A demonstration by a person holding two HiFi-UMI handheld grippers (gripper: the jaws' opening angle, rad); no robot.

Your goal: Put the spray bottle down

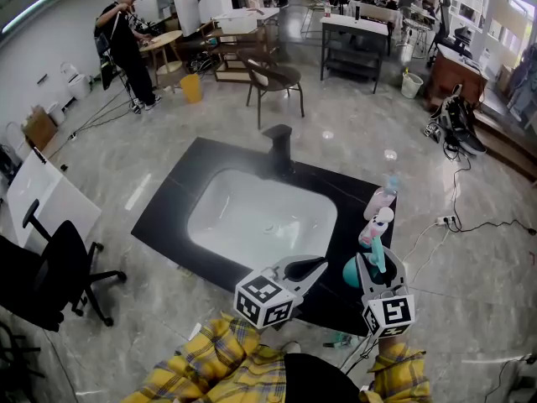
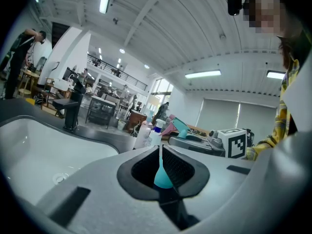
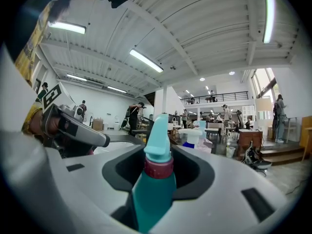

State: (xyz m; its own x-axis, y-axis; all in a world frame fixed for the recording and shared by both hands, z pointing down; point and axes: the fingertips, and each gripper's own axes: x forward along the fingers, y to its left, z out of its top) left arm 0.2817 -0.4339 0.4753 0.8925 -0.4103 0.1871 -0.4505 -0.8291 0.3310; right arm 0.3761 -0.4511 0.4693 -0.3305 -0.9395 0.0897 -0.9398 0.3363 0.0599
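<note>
Grips the teal spray bottle (image 3: 155, 179) upright in the right gripper (image 1: 379, 269), jaws closed around its body below the collar, at the right end of the black counter (image 1: 168, 217), beside the white sink (image 1: 252, 212) and near other bottles (image 1: 379, 201). Keeps the left gripper (image 1: 312, 265) closed on nothing over the counter's front edge. No telling of base contact with the counter. Seemingly at the set-down step. Next, probably: settle the base flat, spread the jaws clear of the body, back straight off without nudging the neighbours.
</note>
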